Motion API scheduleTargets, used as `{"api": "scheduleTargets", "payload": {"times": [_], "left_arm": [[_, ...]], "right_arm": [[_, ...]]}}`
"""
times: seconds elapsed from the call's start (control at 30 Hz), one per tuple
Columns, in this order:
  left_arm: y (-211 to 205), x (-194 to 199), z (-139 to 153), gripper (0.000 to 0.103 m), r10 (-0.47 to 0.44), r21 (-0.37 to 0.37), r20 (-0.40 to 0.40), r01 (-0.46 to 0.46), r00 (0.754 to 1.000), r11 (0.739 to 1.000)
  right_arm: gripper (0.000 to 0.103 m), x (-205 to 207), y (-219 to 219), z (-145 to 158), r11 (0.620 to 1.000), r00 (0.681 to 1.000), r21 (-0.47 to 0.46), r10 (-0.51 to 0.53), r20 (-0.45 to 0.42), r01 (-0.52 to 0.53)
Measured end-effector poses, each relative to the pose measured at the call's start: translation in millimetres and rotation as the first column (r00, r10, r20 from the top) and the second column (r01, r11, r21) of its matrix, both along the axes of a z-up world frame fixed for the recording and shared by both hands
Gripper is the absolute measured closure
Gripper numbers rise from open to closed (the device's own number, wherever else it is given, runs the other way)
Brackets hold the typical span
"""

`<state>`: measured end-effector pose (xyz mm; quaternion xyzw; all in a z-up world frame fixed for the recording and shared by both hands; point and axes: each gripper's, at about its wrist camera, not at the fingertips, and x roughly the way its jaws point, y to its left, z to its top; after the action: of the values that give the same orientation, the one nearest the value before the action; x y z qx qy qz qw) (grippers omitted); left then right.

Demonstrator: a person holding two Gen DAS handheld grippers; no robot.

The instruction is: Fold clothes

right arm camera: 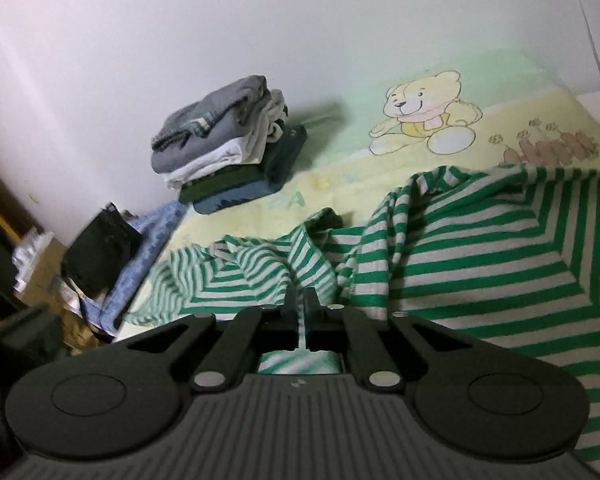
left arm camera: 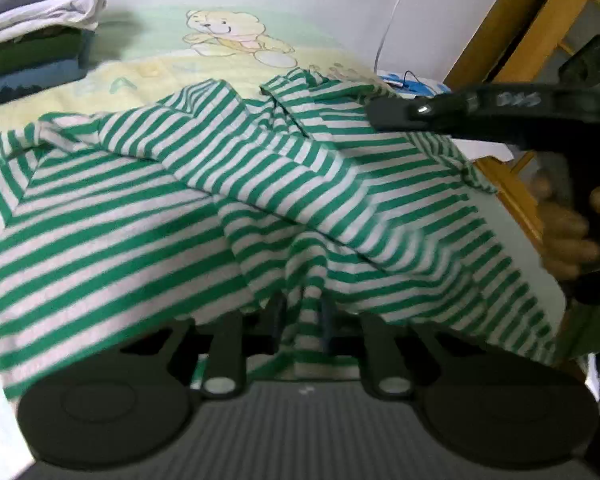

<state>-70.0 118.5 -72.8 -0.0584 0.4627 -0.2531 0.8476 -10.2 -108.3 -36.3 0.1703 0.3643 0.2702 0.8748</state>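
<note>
Green-and-white striped cotton shirt (left arm camera: pixel 180 216) lay rumpled across the pale yellow bear-print blanket (right arm camera: pixel 440 120), filling the centre of both views. We saw a stack of folded grey, white and dark clothes (right arm camera: pixel 228 140) at upper left against the white wall, and a black pouch on blue patterned cloth (right arm camera: pixel 100 252) at the left edge. Our left gripper (left arm camera: pixel 302 308) was clamped on a striped fold at lower centre. Our right gripper (right arm camera: pixel 303 300) pinched the fabric likewise; in the left view it reached in from the right, a hand (left arm camera: pixel 568 232) on its handle.
</note>
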Motion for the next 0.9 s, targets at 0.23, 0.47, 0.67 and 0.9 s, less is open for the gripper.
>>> {"api": "scheduleTargets", "payload": {"times": [0.23,0.47,0.67,0.9], "left_arm": [[-7,-21,-2,0.092,-0.006,-0.038,-0.034,0.004,0.999,0.999],[-1,-35,1,0.083,0.007,-0.005,-0.007,-0.007,1.0,1.0],[45,-21,23,0.049,0.111,0.015,0.103,-0.114,0.988,0.993],[47,55,23,0.051,0.124,0.216,0.258,-0.182,0.958,0.959]], "right_arm": [[0.052,26,41,-14,0.99,0.995,-0.137,0.031,0.091,-0.018],[0.065,77,78,-43,0.983,0.997,-0.177,0.053,0.06,-0.042],[0.096,67,54,-22,0.998,0.997,-0.068,-0.002,0.078,0.007],[0.095,66,50,-22,0.989,0.997,-0.142,-0.031,0.066,0.04]]}}
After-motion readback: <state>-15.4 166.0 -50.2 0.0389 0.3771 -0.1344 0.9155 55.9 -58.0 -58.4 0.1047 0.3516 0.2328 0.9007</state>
